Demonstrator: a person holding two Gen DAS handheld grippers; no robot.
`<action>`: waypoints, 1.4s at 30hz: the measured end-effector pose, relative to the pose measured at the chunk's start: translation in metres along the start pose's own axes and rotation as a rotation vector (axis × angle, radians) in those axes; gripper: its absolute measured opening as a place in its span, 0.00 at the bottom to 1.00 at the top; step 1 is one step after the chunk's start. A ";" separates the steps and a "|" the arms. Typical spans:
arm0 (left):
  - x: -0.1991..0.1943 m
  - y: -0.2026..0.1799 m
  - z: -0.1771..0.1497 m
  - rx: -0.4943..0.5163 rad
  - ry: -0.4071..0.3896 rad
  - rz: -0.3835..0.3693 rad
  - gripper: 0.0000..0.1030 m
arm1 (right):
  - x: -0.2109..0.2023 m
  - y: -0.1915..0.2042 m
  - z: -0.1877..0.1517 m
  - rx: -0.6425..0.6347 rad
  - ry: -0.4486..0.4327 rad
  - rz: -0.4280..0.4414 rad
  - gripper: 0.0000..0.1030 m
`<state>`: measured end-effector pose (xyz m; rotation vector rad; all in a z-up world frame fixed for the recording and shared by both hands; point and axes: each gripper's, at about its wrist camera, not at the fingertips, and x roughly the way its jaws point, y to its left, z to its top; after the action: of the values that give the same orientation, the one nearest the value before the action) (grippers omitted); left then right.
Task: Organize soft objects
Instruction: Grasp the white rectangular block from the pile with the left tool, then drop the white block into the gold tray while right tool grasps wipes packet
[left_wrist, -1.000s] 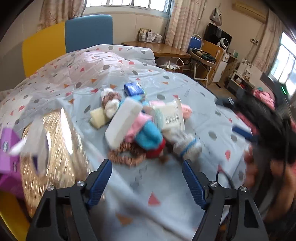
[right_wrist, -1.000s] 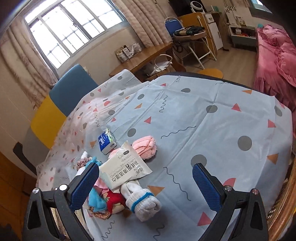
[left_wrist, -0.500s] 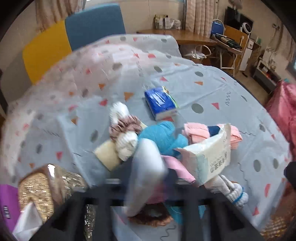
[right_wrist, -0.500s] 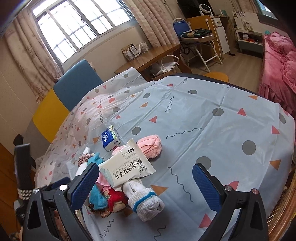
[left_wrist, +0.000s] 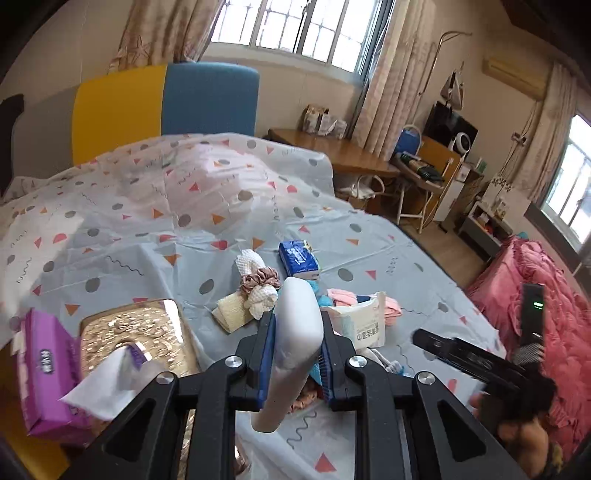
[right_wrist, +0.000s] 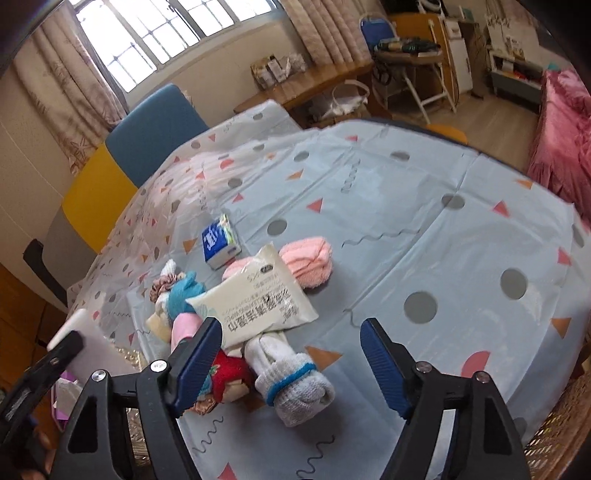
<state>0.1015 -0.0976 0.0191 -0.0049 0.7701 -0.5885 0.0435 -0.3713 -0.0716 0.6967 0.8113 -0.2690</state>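
- Squeezing a white sponge block (left_wrist: 295, 332), the left gripper (left_wrist: 295, 354) holds it above the table's cloth (left_wrist: 369, 236).
- Right gripper (right_wrist: 291, 365) hangs with jaws spread wide, empty, over a white sock (right_wrist: 291, 384).
- Beyond lies the pile: wipes pack (right_wrist: 258, 295), pink towel (right_wrist: 308, 260), blue tissue pack (right_wrist: 219, 242).

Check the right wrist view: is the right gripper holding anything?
No, the right gripper hangs open over the rolled white sock, with nothing between its blue pads.
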 end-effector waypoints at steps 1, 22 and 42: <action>-0.010 0.002 -0.002 -0.001 -0.013 -0.005 0.21 | 0.005 -0.001 0.000 0.026 0.025 0.018 0.77; -0.215 0.206 -0.102 -0.357 -0.264 0.401 0.22 | 0.110 0.011 0.019 0.420 0.264 0.137 0.84; -0.081 0.264 -0.084 -0.505 -0.078 0.502 0.80 | 0.108 0.033 0.019 0.143 0.226 0.082 0.53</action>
<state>0.1318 0.1817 -0.0457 -0.2900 0.7899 0.0908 0.1420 -0.3551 -0.1272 0.9043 0.9826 -0.1768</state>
